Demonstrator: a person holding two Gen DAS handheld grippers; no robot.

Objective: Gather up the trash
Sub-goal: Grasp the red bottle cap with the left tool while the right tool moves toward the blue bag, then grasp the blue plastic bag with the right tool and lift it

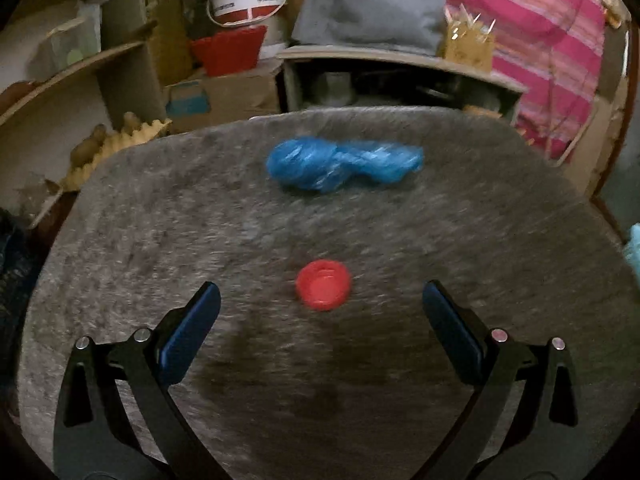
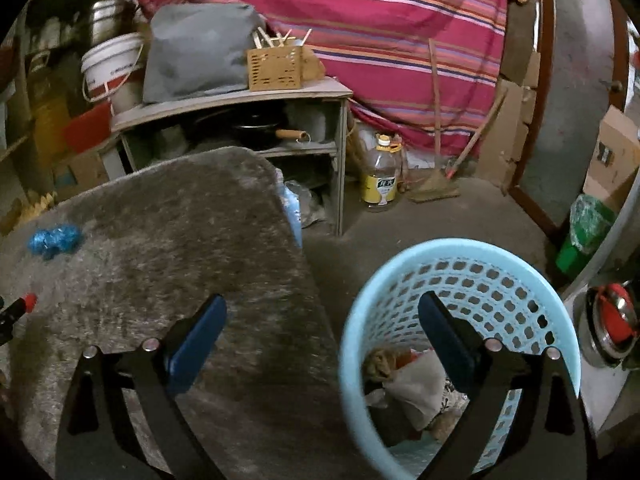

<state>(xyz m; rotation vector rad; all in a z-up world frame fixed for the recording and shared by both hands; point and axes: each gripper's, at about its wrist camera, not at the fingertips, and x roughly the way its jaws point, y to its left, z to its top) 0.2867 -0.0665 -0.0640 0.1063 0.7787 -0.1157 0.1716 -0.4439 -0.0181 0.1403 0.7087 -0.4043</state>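
Left gripper (image 1: pixel 320 292) jaws wide apart, empty, lined up on the red cap (image 1: pixel 323 290) near the mat's (image 1: pixel 460 220) near edge. Blue bag (image 1: pixel 344 163) lies by the far edge, well apart. Right gripper (image 2: pixel 322 308) jaws spread, nothing between them, straddling the basket (image 2: pixel 356 320) rim beside the mat; trash already inside. Advice: drop left straight down, centre the cap between the pads, press into the pile before closing; cap is low and could slip.
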